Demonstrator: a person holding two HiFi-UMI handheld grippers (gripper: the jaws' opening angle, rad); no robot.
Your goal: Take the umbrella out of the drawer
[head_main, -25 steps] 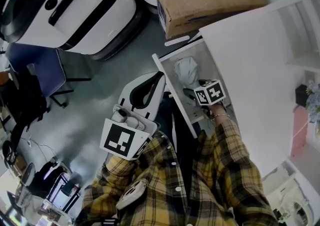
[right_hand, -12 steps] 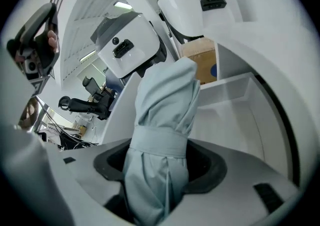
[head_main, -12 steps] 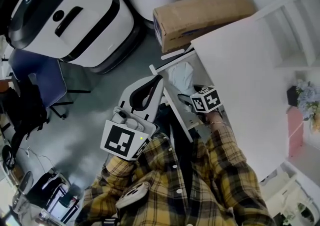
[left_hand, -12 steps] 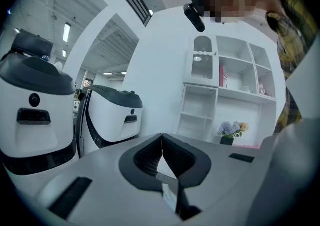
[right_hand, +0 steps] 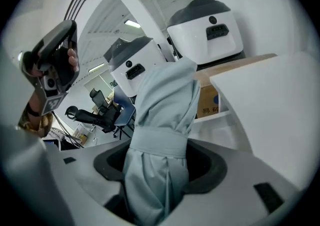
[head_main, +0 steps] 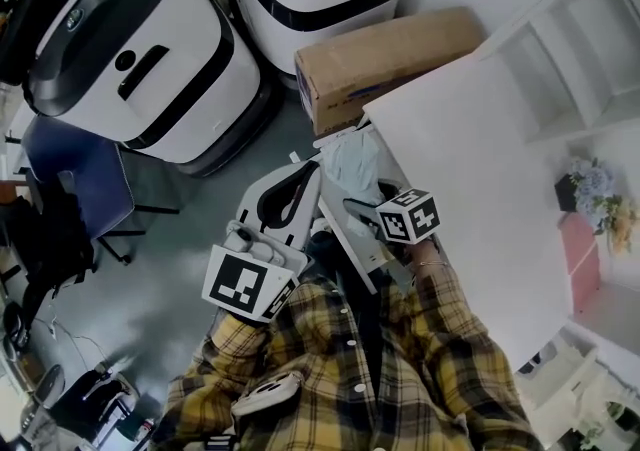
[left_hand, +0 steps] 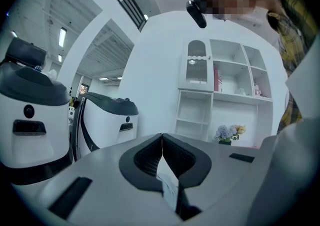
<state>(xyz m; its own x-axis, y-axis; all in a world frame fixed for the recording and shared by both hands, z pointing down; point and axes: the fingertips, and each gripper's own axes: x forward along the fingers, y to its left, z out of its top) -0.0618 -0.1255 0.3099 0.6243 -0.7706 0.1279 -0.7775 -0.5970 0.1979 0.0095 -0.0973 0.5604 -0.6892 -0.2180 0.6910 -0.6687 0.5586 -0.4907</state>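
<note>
Now, grip: your right gripper (right_hand: 161, 164) pinches the folded pale-blue fabric umbrella (right_hand: 165, 102) between its jaws, below the strap.
Handling: likely light, soft, slippery.

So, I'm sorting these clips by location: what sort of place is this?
Most likely a lab or office workspace with a mock-home corner: big white-and-black machines on the floor, a blue office chair, a cardboard box, and a white shelf unit with flowers.

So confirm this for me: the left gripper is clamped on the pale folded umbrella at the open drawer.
Wrong gripper: the right gripper is clamped on the pale folded umbrella at the open drawer. The right gripper view shows it between the jaws.
</note>
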